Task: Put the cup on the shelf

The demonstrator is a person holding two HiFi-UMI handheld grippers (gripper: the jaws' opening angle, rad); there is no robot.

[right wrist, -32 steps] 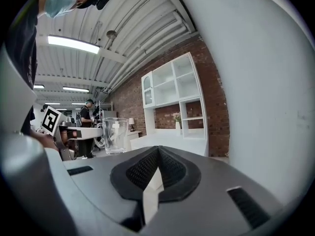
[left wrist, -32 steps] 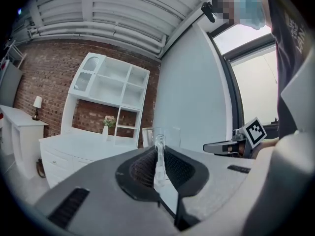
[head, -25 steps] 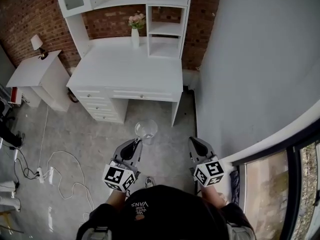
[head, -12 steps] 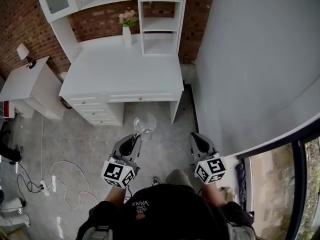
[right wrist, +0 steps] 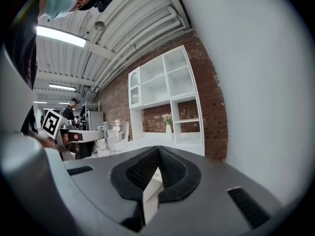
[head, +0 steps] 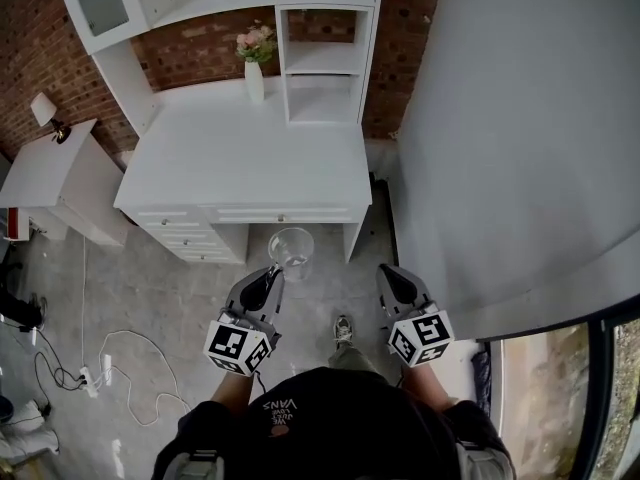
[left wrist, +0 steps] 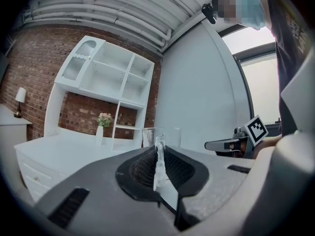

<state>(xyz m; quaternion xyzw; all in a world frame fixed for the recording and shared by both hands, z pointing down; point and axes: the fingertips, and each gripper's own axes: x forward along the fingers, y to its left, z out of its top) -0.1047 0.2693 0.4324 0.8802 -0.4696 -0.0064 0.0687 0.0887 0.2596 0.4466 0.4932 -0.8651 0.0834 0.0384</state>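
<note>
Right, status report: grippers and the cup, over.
Left gripper shut on clear glass cup, held short of white desk. Right gripper shut, empty. White open shelf ahead; white vase of flowers beside it.

- Bright, even light; the white surface [head: 250, 158] nearly washes out.
- A ceiling strip light [right wrist: 56, 36] glares in the right gripper view.
- Both gripper views bend strongly, corners black.

Tabletop [head: 250, 158] at 12 o'clock gives wide passage. A vase [head: 254, 83] stands at its back, just left of the open shelf [head: 322, 71]. A wall [head: 500, 118] closes 3 o'clock.
</note>
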